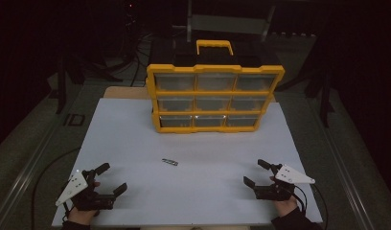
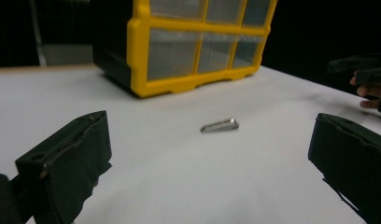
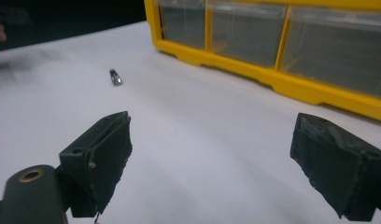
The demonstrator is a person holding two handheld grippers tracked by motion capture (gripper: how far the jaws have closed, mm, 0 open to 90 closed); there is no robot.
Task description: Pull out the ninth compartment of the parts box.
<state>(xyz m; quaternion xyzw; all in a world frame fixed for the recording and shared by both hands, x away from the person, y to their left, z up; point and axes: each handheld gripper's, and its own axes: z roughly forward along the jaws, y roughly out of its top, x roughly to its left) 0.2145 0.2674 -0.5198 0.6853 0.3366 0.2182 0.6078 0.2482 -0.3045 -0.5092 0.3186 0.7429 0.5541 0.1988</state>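
Near the front left corner of the white table [image 1: 136,139], your left gripper [image 1: 113,179] rests with jaws wide and empty. The small metal clip [image 1: 169,162] lies mid-table, before the yellow drawer organizer [image 1: 215,98] at the back edge. Near the front right corner, your right gripper [image 1: 254,173] gapes wide, empty too.

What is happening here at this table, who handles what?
A person holds the left gripper and the right gripper, both open and empty, over the white table. A small silver metal clip lies untouched between them. The yellow plastic organizer box with clear drawers stands upright behind.
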